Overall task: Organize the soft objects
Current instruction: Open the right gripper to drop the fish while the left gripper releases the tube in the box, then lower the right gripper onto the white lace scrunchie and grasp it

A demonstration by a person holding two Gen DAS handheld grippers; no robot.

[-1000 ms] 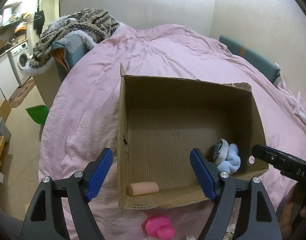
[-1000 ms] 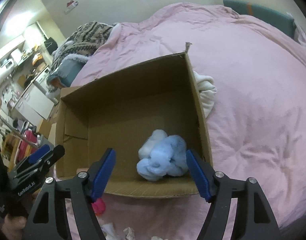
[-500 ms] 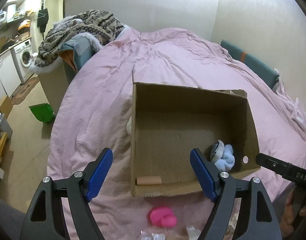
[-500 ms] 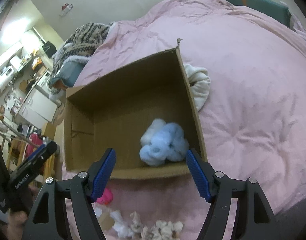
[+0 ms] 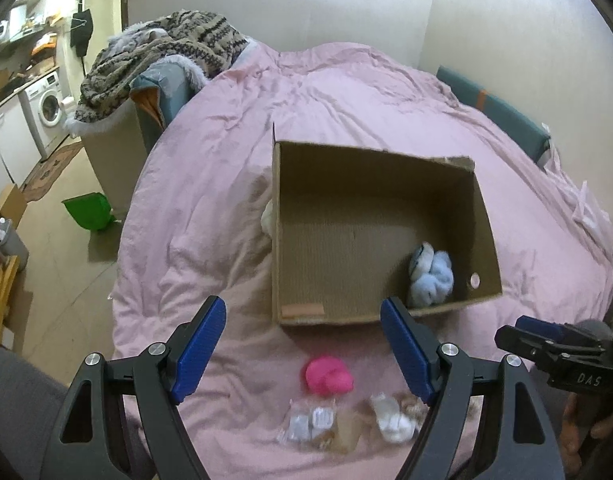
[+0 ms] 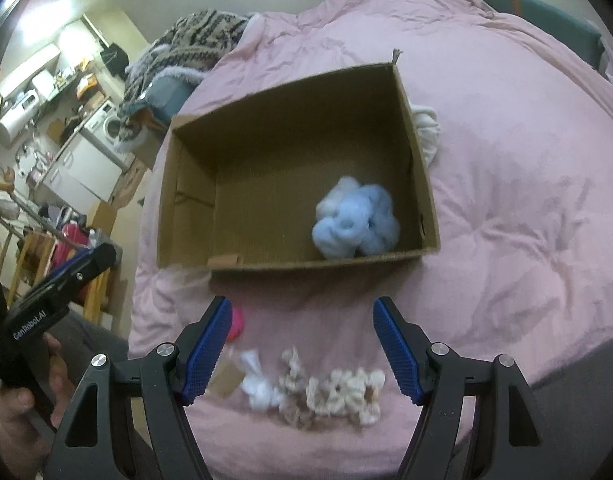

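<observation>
An open cardboard box (image 5: 486,216) (image 6: 424,184) sits on a pink bed cover. Inside lie a fluffy blue soft toy (image 5: 430,276) (image 6: 354,220) at the right and a small tan roll (image 5: 304,310) (image 6: 226,260) at the near left corner. In front of the box lie a pink soft object (image 5: 328,374) (image 6: 236,322), a white one (image 5: 392,418) (image 6: 258,388), a beige scrunchy one (image 6: 338,392) and a clear packet (image 5: 310,426). My left gripper (image 5: 302,356) is open and empty above them. My right gripper (image 6: 302,350) is open and empty too.
A white cloth (image 6: 426,132) (image 5: 267,218) lies beside the box. A patterned blanket (image 5: 162,60) is heaped on a chair left of the bed. A green bin (image 5: 88,212) and a washing machine (image 5: 48,110) stand on the floor at left. A teal headboard (image 5: 502,118) runs along the right wall.
Both grippers have pulled back from the box towards me. The box looks smaller and the loose soft objects in front of it have come into view.
</observation>
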